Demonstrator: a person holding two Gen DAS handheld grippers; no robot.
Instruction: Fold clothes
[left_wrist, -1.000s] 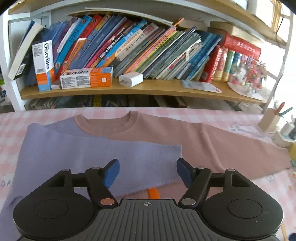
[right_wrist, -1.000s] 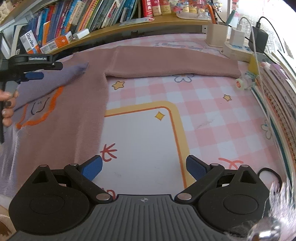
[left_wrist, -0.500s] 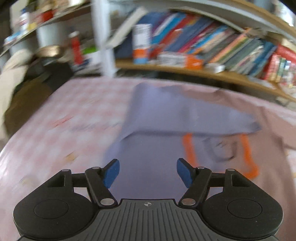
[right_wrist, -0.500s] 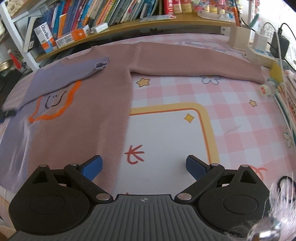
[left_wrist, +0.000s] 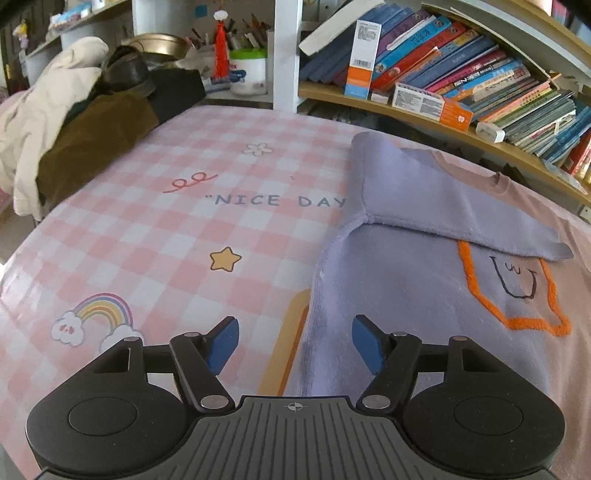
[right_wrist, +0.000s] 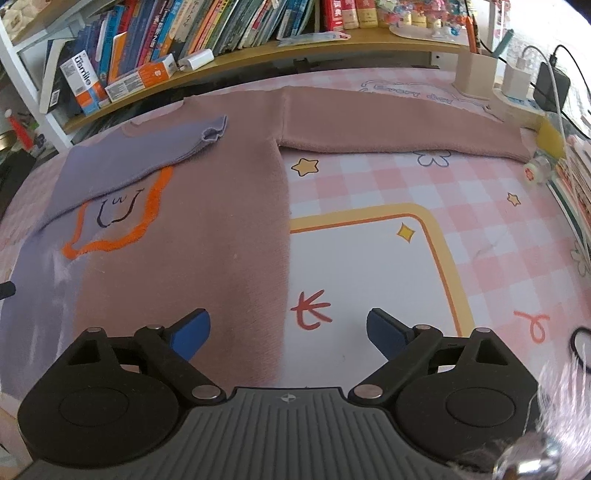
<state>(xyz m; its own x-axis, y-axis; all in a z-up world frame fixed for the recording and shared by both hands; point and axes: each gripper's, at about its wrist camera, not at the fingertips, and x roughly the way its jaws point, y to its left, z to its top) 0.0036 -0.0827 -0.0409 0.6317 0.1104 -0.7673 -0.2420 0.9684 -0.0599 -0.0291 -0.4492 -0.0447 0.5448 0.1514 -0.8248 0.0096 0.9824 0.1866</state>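
A two-tone sweater (right_wrist: 221, 206) lies flat on the table, lilac on one half and dusty pink on the other, with an orange outline and a small face on the chest. Its lilac sleeve (left_wrist: 443, 199) is folded across the chest. The pink sleeve (right_wrist: 399, 125) stretches out straight to the right. My left gripper (left_wrist: 293, 343) hovers open over the sweater's lilac left edge, holding nothing. Over the pink side's lower edge my right gripper (right_wrist: 288, 332) is open and empty too.
A pink checked tablecloth (left_wrist: 184, 236) covers the table. Bookshelves (right_wrist: 184, 48) run along the back edge. A heap of clothes (left_wrist: 66, 110) lies past the far left corner. A pen holder and chargers (right_wrist: 509, 81) stand at the back right, books stacked at the right edge.
My left gripper has swung left and drawn back from the folded lilac sleeve to the sweater's left edge. The right gripper shifted left toward the pink body's lower edge. The sleeve stays folded.
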